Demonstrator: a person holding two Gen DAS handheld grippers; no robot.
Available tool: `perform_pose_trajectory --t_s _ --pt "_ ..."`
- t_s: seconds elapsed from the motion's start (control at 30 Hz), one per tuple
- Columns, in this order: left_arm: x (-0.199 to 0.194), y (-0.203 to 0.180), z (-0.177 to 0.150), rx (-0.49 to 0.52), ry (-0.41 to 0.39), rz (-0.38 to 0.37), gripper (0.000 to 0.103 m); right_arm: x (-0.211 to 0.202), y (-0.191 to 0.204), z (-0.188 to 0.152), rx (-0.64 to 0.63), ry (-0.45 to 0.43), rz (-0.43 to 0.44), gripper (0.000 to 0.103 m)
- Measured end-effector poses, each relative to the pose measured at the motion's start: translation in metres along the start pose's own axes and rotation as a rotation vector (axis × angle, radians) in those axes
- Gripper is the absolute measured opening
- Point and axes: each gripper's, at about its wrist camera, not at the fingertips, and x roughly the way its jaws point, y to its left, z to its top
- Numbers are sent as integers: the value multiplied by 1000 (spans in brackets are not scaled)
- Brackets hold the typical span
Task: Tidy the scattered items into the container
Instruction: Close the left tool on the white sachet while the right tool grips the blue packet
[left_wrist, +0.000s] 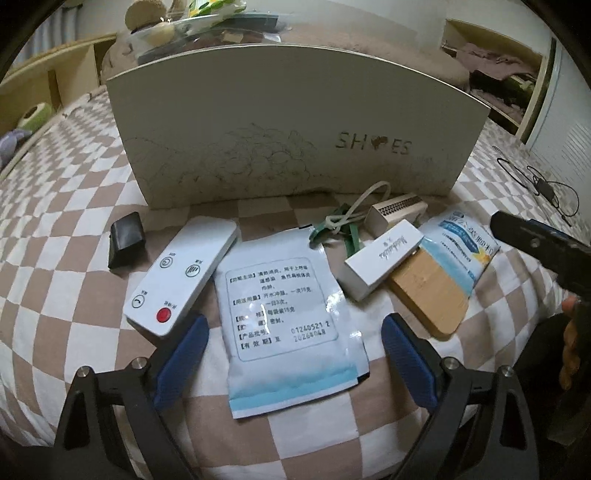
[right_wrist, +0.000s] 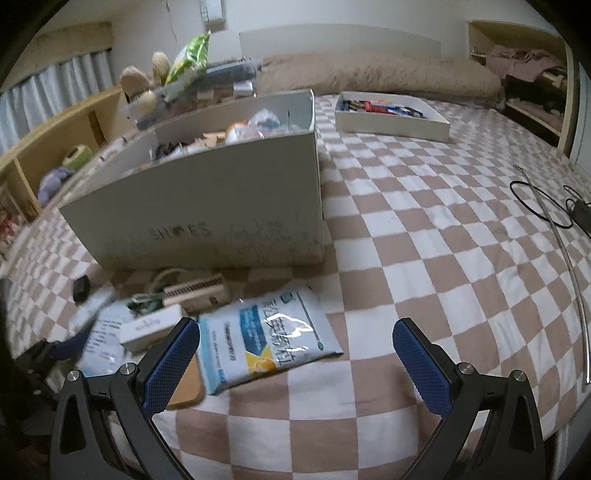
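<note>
The left gripper (left_wrist: 295, 363) hangs tilted down over the checked bedspread (left_wrist: 55, 229) with its blue pads spread wide, and the pale blue medicine sachet (left_wrist: 288, 332) lies flat between them with its printed back up, neither pad pressing on it. Just beyond the left pad rests a white remote control (left_wrist: 183, 275) with a red button, one edge beside the sachet, and further out to that side sits a small black block (left_wrist: 126, 243), apart from the rest. Ahead and to the right of this gripper a small white carton (left_wrist: 380, 264) lies across a bamboo board (left_wrist: 430, 295), with a tangle of green and cream cord (left_wrist: 343, 225) and a beige box with a grille (left_wrist: 397, 214) behind it. Straight ahead stands the container, a white shoe box (left_wrist: 295, 147), its long wall close behind the scattered things. The right gripper (right_wrist: 297, 362) is likewise open, holding nothing, and a second, blue and white sachet (right_wrist: 266, 339) lies printed side up just ahead of its left pad, part of it between the pads, its corner over the bamboo board. From this gripper the shoe box stands ahead and to the left, open at the top and already filled with assorted things. Far ahead lies a shallow white tray (right_wrist: 391, 118), and away to the right a black cable (right_wrist: 546, 206) loops on the bedspread.
</note>
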Motion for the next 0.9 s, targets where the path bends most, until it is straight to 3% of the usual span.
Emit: perform_pose_trajectory --t_s 0.17,0.33,0.53,0.67,0.9 --pt "-6 10 -4 15 -19 -5 82 15 11 -3 -62 73 -34 103" --pt "-8 10 -5 12 -26 10 77 32 30 -9 -167 154 -34 103" --pt "-7 10 -4 11 -31 16 77 41 36 -8 -214 204 19 103" --pt "0 6 0 3 -46 56 87 49 35 -2 -241 225 48 103" --pt "8 8 6 2 -33 81 91 60 34 5 -292 254 85 103"
